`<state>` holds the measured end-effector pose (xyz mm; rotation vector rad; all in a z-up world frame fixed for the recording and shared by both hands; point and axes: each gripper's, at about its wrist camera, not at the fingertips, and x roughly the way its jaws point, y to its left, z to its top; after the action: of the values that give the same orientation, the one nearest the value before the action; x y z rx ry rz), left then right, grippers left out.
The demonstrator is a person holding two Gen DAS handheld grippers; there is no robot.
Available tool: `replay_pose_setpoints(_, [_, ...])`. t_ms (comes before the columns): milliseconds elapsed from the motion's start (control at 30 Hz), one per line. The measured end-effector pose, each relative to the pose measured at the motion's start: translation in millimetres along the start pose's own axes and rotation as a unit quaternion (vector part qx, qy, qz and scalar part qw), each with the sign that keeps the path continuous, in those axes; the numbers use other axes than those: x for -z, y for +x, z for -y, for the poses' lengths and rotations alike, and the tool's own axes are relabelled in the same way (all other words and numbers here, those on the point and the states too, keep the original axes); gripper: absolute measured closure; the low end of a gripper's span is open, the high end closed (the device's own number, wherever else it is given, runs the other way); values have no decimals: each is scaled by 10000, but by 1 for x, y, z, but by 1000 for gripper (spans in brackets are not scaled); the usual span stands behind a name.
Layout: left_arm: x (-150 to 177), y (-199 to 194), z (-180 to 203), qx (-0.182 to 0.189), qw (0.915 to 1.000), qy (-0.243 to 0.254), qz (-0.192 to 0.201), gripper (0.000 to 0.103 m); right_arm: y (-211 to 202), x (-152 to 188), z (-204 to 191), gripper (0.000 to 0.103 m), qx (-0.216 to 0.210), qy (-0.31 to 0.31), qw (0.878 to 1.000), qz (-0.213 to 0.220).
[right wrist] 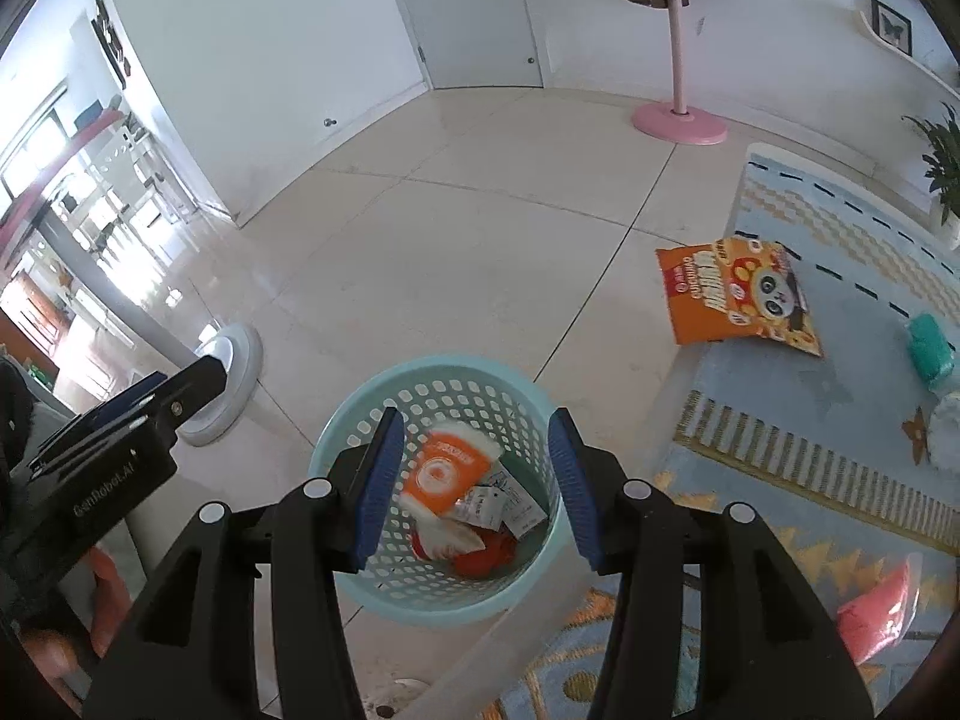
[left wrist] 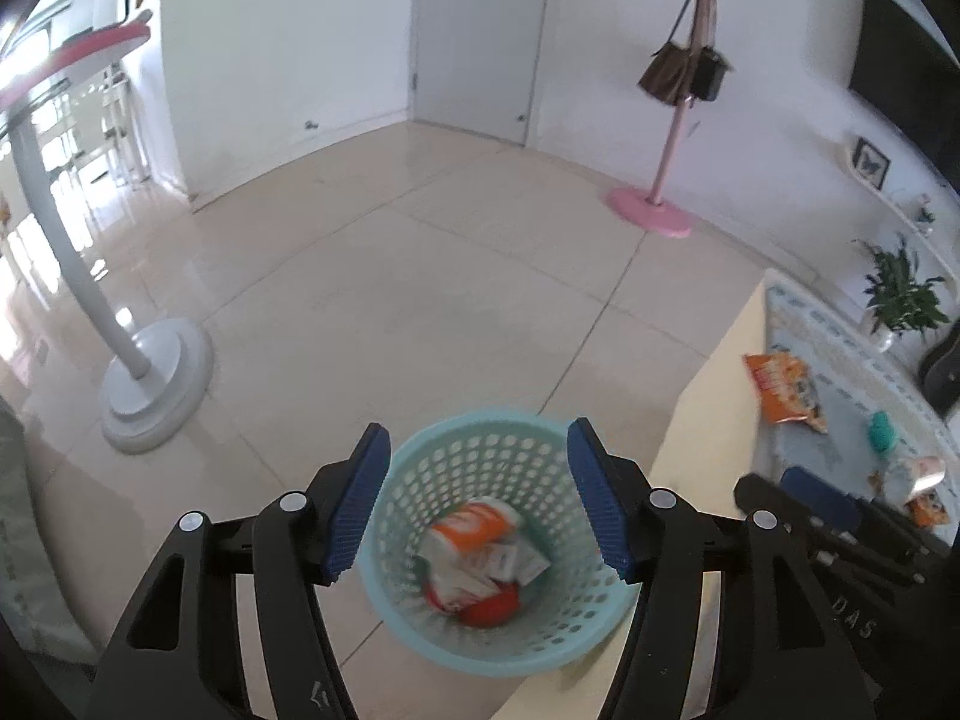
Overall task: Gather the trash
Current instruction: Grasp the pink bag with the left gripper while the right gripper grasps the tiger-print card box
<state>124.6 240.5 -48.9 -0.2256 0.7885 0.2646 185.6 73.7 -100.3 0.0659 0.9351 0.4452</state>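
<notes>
A teal perforated basket (left wrist: 420, 480) (right wrist: 360, 420) stands on the tiled floor beside a low table. Inside lie an orange-and-white wrapper (left wrist: 477, 525) (right wrist: 444, 471), small white packets (right wrist: 504, 504) and something red (right wrist: 486, 558). My left gripper (left wrist: 477, 438) hangs open above the basket with nothing between its blue pads. My right gripper (right wrist: 475, 420) is also open and empty over the basket mouth. On the table's blue patterned cover lie an orange snack bag (left wrist: 780, 387) (right wrist: 735, 300), a teal scrap (left wrist: 881, 429) (right wrist: 929, 348) and a pink bag (right wrist: 876, 618).
A white stand's round base (left wrist: 159, 390) (right wrist: 231, 378) sits left of the basket. A pink coat stand (left wrist: 648, 213) (right wrist: 678, 120) with hanging bags is at the back right, near a closed door (left wrist: 474, 30). A potted plant (left wrist: 900, 294) stands behind the table.
</notes>
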Motion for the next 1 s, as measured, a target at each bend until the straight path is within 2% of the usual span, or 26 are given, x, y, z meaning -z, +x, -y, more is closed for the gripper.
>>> replay_pose_setpoints(167, [0,-22,29,619,9970,255,389,43,-41,9,18,56,11,54,9996,288])
replay_pose_setpoints(233, [2,-29,45,944,9940,311,465,43,-68,14,31,56,100,66,9987,505])
replay_pose_setpoints(267, [5,-33,59,1242,9906,335,461,43,-84,18,40,56,202,79,9977,641])
replay_pose_setpoints(400, [21,-39,116,2024,9763,699,310,43,-136,34,73,59,557,94,9936,976])
replay_pose_setpoints(500, [40,-32,165,2354,9652,1135,81,43,-172,48,107,68,981,106,9890,1102])
replay_pose_setpoints(633, [68,-15,217,2610,9516,1585,-349,44,-212,69,165,73,1521,428,9797,1236])
replay_pose_setpoints(733, [85,0,241,2596,9458,1857,-593,44,-220,89,211,73,1849,753,9743,1041])
replay_pose_setpoints(867, [108,22,265,2753,9291,2195,-1134,45,-202,121,255,73,2015,1130,9713,569])
replay_pose_setpoints(967, [120,25,278,2932,9162,2386,-1329,45,-183,138,270,73,1829,1358,9732,304])
replay_pose_setpoints(1000, [124,24,280,2929,9145,2461,-1319,45,-176,141,271,73,1813,1383,9733,245])
